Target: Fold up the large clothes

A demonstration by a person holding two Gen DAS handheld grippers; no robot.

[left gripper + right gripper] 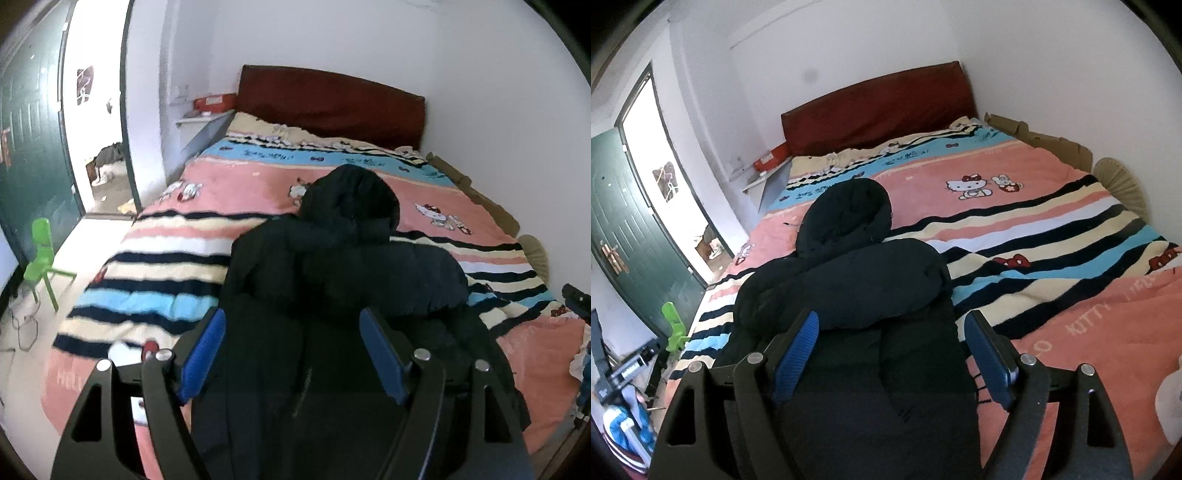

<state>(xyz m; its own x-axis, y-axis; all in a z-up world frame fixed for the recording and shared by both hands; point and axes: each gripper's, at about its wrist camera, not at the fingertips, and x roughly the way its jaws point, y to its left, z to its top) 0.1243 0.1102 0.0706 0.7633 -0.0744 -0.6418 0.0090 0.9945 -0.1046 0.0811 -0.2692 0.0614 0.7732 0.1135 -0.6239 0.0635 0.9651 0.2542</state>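
A black hooded puffer jacket [332, 266] lies on the bed, its hood [351, 199] towards the headboard and its sleeves folded across the chest. My left gripper [291, 321] hovers open over the jacket's lower half, and its blue pads [207, 350] hold nothing. In the right wrist view the same jacket [857, 273] fills the near middle, with its hood [849, 214] farther off. My right gripper [892, 321] is open above the jacket's body, and nothing is between its fingers [990, 362].
A striped pink, blue and cream cartoon blanket [221, 192] covers the bed below a dark red headboard [332, 99]. Cardboard [1045, 144] and a fan [1123, 184] line the right wall. On the floor to the left, a green chair [40, 254] stands by an open green door [33, 147].
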